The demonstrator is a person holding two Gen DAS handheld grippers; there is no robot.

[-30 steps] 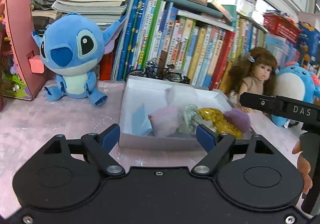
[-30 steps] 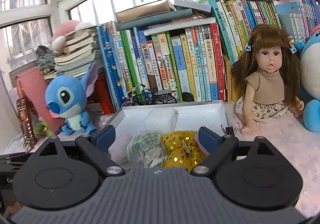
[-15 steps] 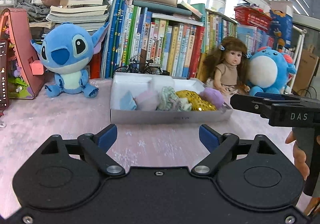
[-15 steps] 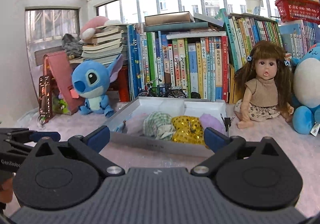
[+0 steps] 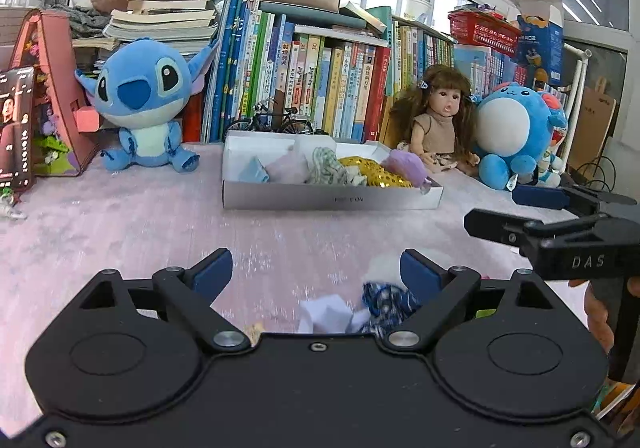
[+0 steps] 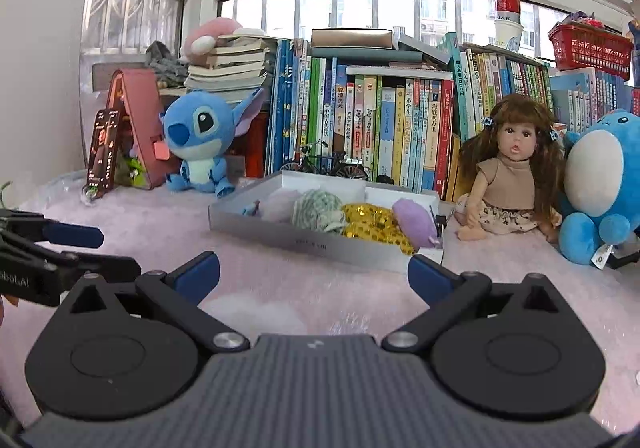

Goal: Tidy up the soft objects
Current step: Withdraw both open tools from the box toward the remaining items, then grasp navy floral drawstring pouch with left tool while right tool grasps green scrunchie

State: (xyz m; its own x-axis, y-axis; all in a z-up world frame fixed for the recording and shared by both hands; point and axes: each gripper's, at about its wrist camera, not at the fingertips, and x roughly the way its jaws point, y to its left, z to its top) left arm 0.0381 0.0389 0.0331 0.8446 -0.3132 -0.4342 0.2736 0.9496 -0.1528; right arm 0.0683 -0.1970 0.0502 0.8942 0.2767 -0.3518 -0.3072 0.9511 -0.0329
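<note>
Bench (image 5: 120, 232) on the left is bare; the left gripper (image 5: 316, 272) hangs released over loose cloths (image 5: 384, 304), nearer its right finger. Shift right to centre 1, then clench. Box (image 5: 332, 199) ahead already holds 5. Right gripper (image 6: 314, 274) is released, empty.

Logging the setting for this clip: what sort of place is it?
Most likely a home, perhaps a child's room or study nook by a window: a long row of books, a blue plush toy and a doll crowd a pink-covered table.
</note>
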